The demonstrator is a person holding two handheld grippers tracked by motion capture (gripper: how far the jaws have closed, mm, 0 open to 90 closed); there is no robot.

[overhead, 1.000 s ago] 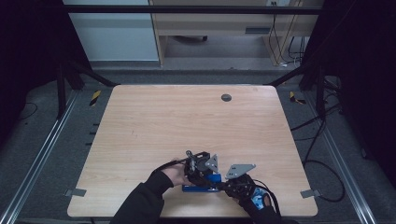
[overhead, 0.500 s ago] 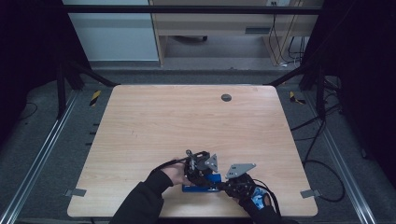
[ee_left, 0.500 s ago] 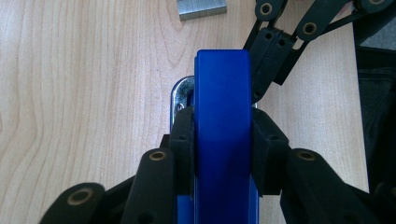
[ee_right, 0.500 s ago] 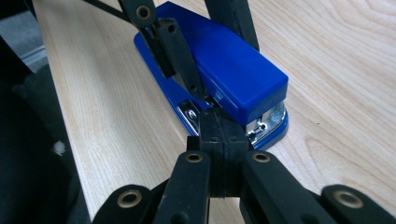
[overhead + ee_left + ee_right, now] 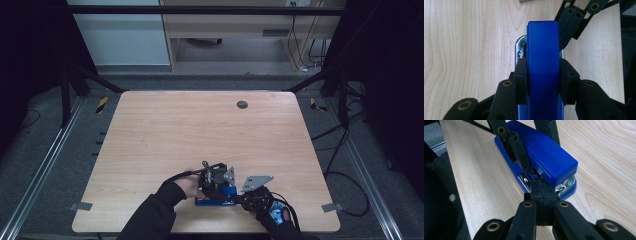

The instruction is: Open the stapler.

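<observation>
Stapler [image 5: 216, 196], blue, lay flat on the table [image 5: 200, 130] close to its near edge, between the person's two hands. Left gripper [image 5: 543, 80] clamped the stapler's top cover from both sides, pads pressed on its flanks, apparently to steady the body. Right gripper [image 5: 541, 185] was fully closed, its joined tips pushed in at the stapler's front end beside the metal magazine, seemingly to pry or press there; whether anything was pinched between them could not be told. Against the earlier high views, neither hand nor stapler had shifted; the left jaws had eased open only marginally, the stapler remaining held.
</observation>
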